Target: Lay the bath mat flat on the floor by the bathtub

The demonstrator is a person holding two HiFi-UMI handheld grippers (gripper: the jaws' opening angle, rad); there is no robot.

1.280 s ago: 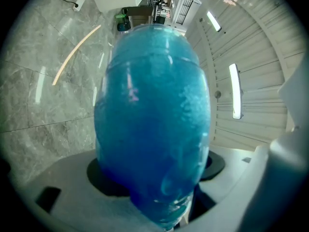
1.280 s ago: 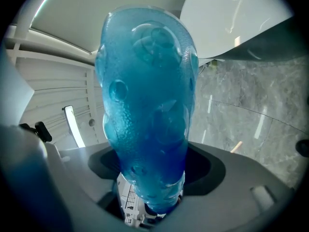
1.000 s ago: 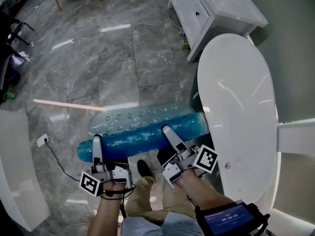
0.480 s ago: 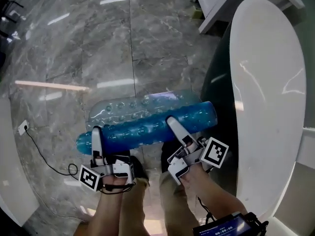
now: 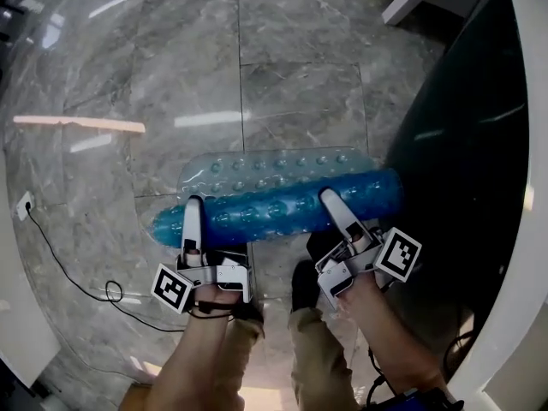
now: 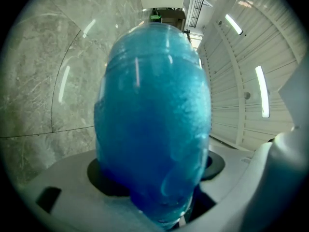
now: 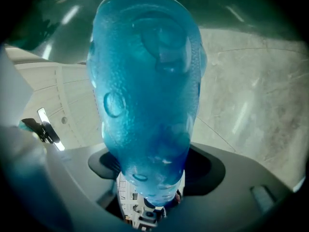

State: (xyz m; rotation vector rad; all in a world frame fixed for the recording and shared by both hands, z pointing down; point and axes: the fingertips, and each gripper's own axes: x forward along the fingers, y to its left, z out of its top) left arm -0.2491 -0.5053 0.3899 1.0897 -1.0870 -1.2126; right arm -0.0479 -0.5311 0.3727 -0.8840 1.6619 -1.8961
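While you stand over the grey marble floor [image 5: 291,92], both your forearms reach forward and down, side by side, with your left hand [image 5: 214,300] and right hand [image 5: 358,285] wrapped round the handles. The left gripper [image 5: 193,221] clamps the rolled blue bath mat [image 5: 282,211] near its left end. The right gripper [image 5: 336,211] clamps it right of the middle. In each gripper view the translucent, bubble-textured roll fills the gap, with the jaws pressed against it. The roll lies crosswise in front of your shoes [image 5: 304,282]. A loose, paler flap of it is spread on the floor on the far side. Its right end is near the dark side of the bathtub [image 5: 524,144]. The print you can make out is a black-and-white square pattern on each gripper's cube: left [image 5: 174,288], right [image 5: 400,255].
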